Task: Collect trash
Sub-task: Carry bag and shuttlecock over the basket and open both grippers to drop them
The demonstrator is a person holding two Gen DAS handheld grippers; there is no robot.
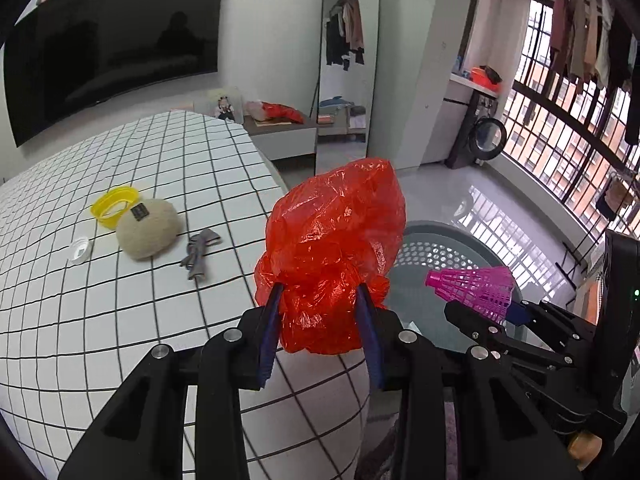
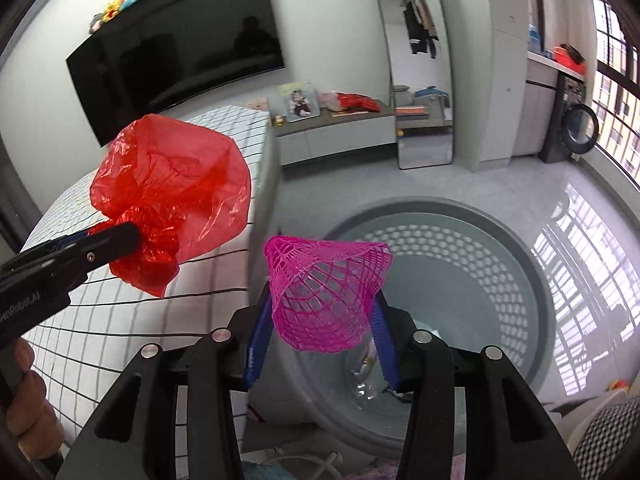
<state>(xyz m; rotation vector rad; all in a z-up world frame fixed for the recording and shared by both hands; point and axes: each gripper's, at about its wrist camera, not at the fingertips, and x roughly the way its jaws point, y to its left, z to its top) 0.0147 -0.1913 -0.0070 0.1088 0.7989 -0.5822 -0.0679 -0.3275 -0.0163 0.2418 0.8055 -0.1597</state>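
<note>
Landmark: I place everything against the grey perforated basket [image 2: 532,264], which stands on the floor just beside the grid-patterned bench [image 1: 120,320].

Bench, far left of the basket: I see a white cap [image 1: 79,249], a yellow ring-shaped lid [image 1: 114,204], a beige round pouch [image 1: 149,229] touching that lid, and a small grey scrap [image 1: 199,253] just beside the pouch.

Left gripper [image 1: 320,304]: my fingers are closed narrow on the lower, bunched part of the red plastic bag [image 1: 332,256]. The bag is off the bench, held over the bench edge nearest the basket; its puffed top reaches toward the basket rim in the left wrist view.

Left gripper from the right wrist view: it [image 2: 120,236] comes in from the left of the basket with the red bag [image 2: 172,192] clamped at its tip, above the bench.

Right gripper [image 2: 320,316]: my fingers are pinched on the pink plastic mesh cone [image 2: 324,292], its wide end facing away from me. It hangs directly over the basket's open mouth.

Basket inside: something clear and some pale bits lie at the bottom; I cannot tell what they are.
</note>
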